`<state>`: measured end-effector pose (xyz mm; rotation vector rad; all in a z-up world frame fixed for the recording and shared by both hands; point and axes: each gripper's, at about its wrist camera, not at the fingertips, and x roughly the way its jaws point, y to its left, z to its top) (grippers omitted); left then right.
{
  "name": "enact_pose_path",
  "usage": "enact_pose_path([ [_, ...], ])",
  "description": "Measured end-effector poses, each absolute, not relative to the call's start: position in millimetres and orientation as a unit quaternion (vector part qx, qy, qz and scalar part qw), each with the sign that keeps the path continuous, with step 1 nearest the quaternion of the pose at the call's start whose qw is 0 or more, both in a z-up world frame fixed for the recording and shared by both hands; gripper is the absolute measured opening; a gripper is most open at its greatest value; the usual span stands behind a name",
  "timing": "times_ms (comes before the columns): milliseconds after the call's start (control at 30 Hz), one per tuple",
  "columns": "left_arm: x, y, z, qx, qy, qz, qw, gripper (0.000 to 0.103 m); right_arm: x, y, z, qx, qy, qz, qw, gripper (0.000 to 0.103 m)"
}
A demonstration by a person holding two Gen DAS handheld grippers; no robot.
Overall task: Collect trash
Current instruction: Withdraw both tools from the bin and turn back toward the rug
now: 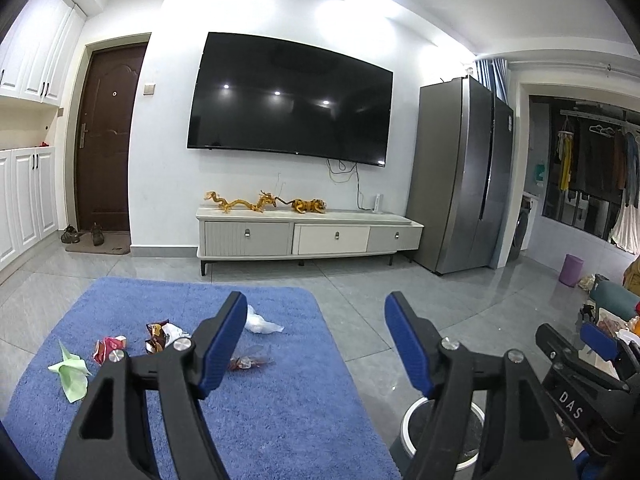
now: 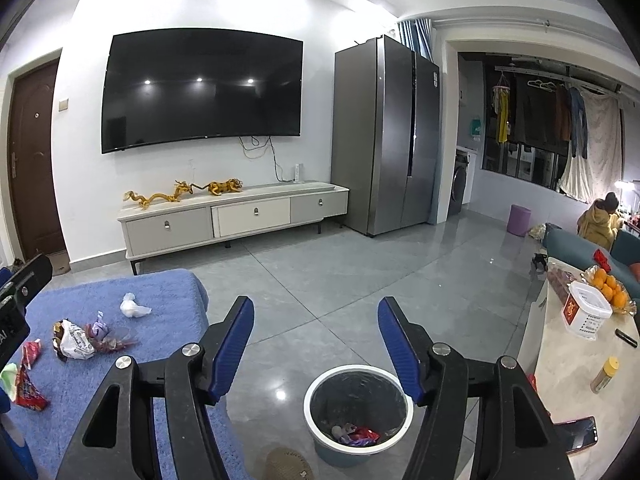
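Several pieces of trash lie on the blue rug [image 1: 120, 308]: a green paper [image 1: 70, 372], a red wrapper [image 1: 110, 350], a brown-and-white wrapper [image 1: 162, 336], a white plastic wad [image 1: 260, 322] and a clear wrapper [image 1: 250, 360]. My left gripper [image 1: 316, 304] hangs open above the rug's right edge with nothing between its fingers. My right gripper [image 2: 316, 306] is also open and empty, just above the white-rimmed bin [image 2: 308, 404], which holds a red wrapper [image 2: 362, 434] and other scraps. The right wrist view also shows the white wad [image 2: 134, 308] and red wrappers [image 2: 28, 392] on the rug.
A low TV cabinet [image 2: 232, 216] and a grey fridge [image 2: 384, 136] stand along the far wall. At the right is a pale table [image 2: 580, 360] with oranges, a box, a jar and a phone. A purple stool [image 2: 519, 220] and a seated person [image 2: 598, 220] are beyond it.
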<state>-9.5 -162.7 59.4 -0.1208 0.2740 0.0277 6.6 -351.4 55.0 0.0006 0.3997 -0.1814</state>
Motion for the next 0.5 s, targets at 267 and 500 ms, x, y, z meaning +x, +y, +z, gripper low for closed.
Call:
enact_pose_path([
  [267,-2,-161,54,-0.065,0.141,0.007,0.988,0.070,12,-354,53,0.000,0.195,-0.098,0.976,0.063],
  [500,7,-156,50,-0.069,0.149,0.001,0.986,0.070,19,-354,46,-0.006,0.204,-0.096,0.974,0.065],
])
